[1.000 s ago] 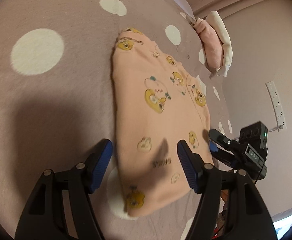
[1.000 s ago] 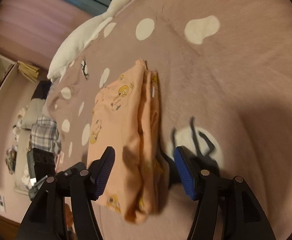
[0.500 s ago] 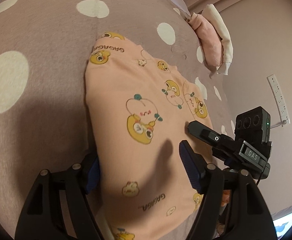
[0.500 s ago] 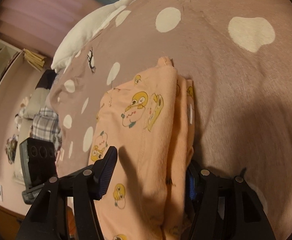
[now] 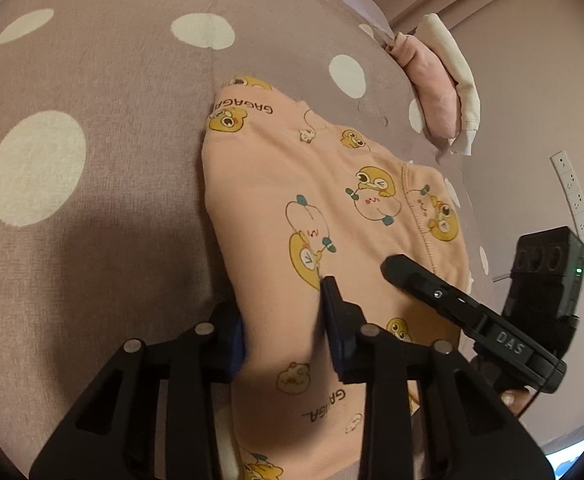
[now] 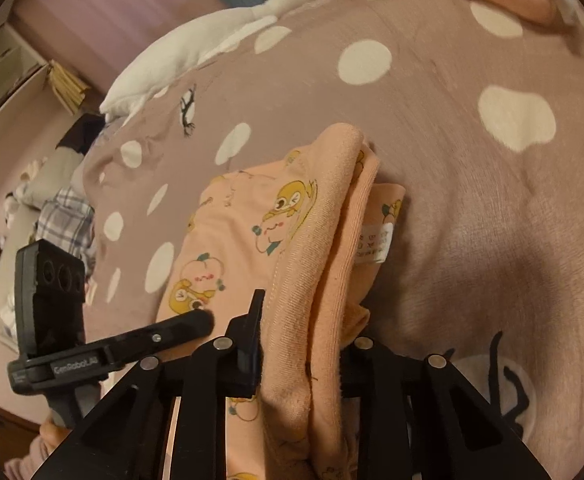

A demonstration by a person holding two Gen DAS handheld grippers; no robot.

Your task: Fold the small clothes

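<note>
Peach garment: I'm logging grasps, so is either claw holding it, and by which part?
Both. The left claw pinches the garment at its near left folded edge; the right claw clamps the thick stacked edge on its right side.

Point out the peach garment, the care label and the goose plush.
peach garment (image 5: 332, 184), left wrist view, printed top layer.
care label (image 6: 375, 245), right wrist view, white tag face.
goose plush (image 6: 196, 44), right wrist view, white body.

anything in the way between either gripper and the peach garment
Nothing visible. The left gripper is already clamped on one near edge of the folded peach garment, and the right gripper is clamped on its other, bunched edge. Only the dotted bedspread surrounds it.
</note>
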